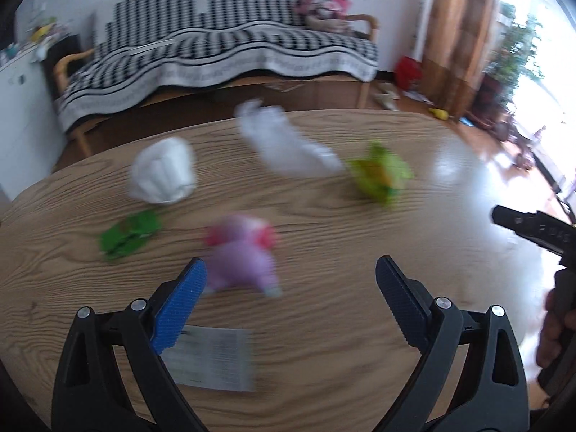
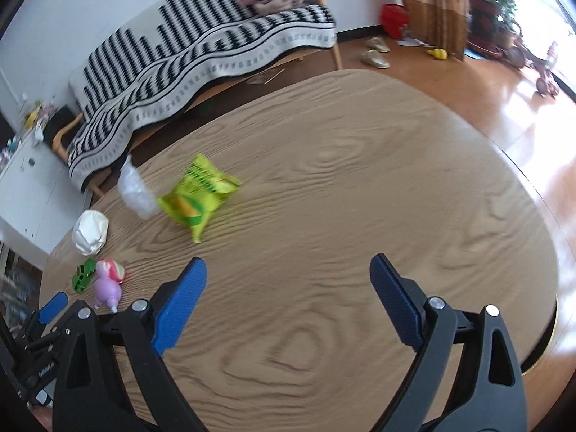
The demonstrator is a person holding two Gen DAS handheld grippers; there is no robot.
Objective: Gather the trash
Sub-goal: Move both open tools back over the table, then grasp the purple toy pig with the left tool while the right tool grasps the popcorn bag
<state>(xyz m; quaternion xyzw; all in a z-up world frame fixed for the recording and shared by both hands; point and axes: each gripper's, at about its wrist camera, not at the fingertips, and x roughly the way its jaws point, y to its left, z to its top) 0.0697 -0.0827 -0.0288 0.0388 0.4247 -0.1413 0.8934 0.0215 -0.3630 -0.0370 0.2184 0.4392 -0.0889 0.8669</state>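
Observation:
On the round wooden table [image 1: 324,378] lie a crumpled white paper cup [image 1: 163,171], a clear plastic bag [image 1: 284,140], a yellow-green snack bag [image 1: 381,174], a green toy car [image 1: 129,232] and a pink-purple toy [image 1: 241,253]. A printed paper slip [image 1: 214,358] lies under my left gripper [image 1: 289,280], which hangs open and empty just short of the purple toy. My right gripper [image 2: 288,275] is open and empty over bare table [image 2: 342,288], the snack bag [image 2: 196,198] ahead to its left. The picture is blurred by motion.
A sofa [image 1: 223,46] with a black-and-white throw stands behind the table. A white cabinet [image 1: 18,115] is at the left, a curtain [image 1: 457,36] and plants at the right. A hand [image 1: 556,324] holds the other gripper at the left wrist view's right edge.

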